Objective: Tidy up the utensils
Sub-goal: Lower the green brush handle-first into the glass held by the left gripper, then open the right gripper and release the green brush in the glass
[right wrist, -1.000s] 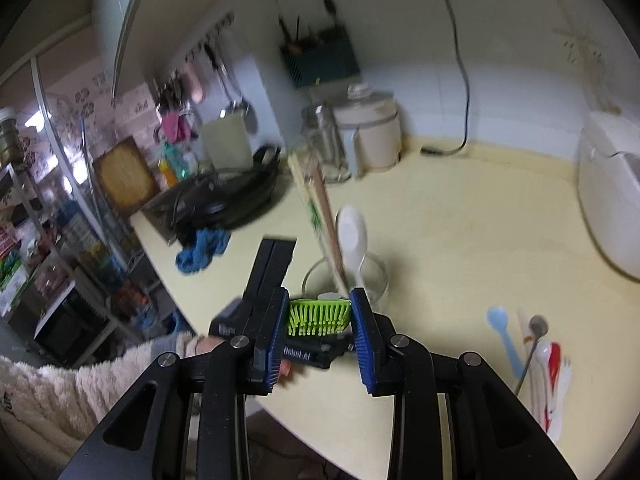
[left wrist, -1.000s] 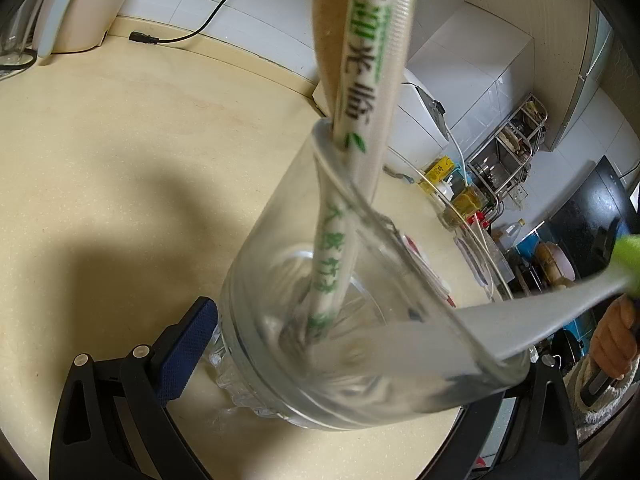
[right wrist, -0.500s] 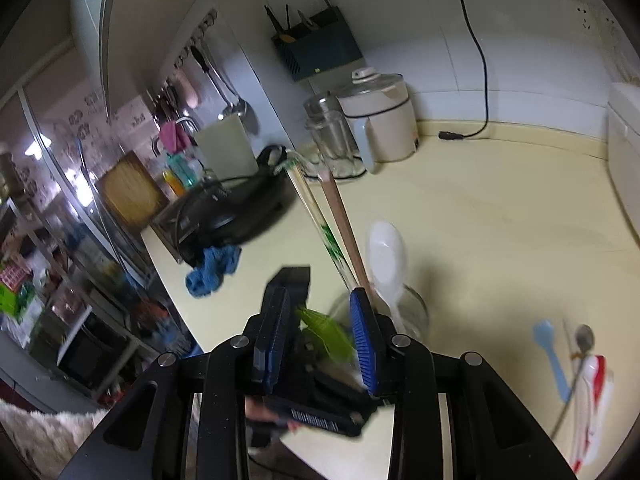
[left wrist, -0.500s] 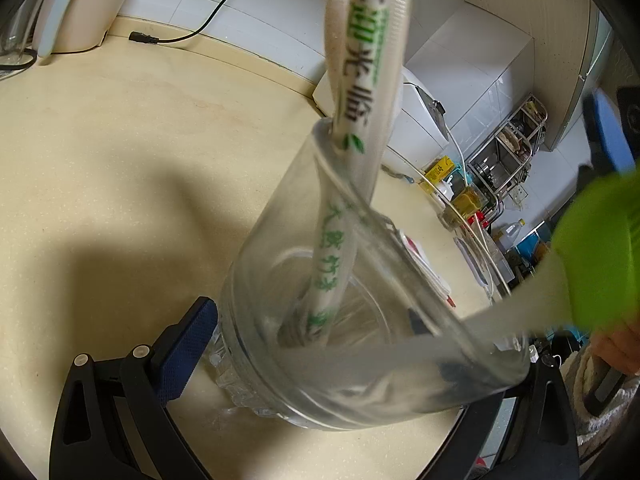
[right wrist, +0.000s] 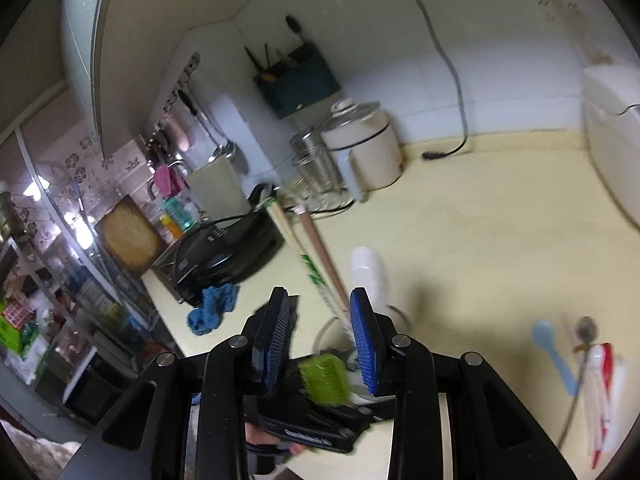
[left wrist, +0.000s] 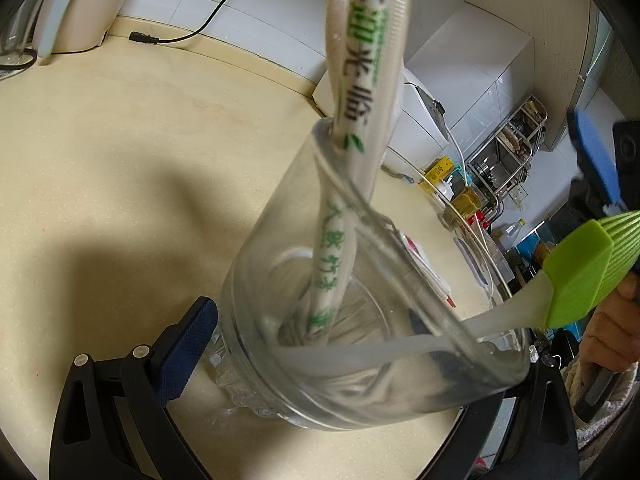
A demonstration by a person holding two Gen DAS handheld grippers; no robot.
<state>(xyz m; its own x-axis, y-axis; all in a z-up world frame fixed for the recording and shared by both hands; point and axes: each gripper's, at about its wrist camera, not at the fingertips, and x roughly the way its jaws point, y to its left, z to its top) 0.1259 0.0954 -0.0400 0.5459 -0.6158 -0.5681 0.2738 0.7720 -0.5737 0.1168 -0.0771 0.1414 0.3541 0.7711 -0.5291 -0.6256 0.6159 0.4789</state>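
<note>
Since the earlier frame the right gripper (right wrist: pixel 322 344) has let go of the silicone brush (left wrist: pixel 576 276) and drawn back, its blue ribbed pads now apart with the green bristles loose between and below them; the brush leans by itself in the glass jar (left wrist: pixel 360 312), translucent white handle down against the near-right rim, lime-green head of ridged, parallel bristles jutting out to the right; the left gripper (left wrist: pixel 352 344) is clamped on the jar's base, one blue textured pad pressed to its left wall, the other side blurred behind the glass; the jar is clear, cylindrical and thick-rimmed, with a moulded knobbly foot, standing on the pale yellow speckled countertop (left wrist: pixel 120 152); inside it stand paper-sleeved chopsticks (left wrist: pixel 360 92), the cream wrapper printed in green Chinese characters, of which "光临" reads clearly, above a small leaf mark; behind them rises a rounded, matte beige spoon (left wrist: pixel 335 28); in the right wrist view, blurred by motion, a light blue plastic spoon (right wrist: pixel 554 354), a metal spoon (right wrist: pixel 585 330) and a red-and-white packet (right wrist: pixel 604 392) lie together on the counter at the near right; a crumpled blue cloth (right wrist: pixel 212 308) sits at the counter's left edge, beside a black cooker (right wrist: pixel 224 248); a white lidded pot (right wrist: pixel 362 148) stands at the far wall.
</note>
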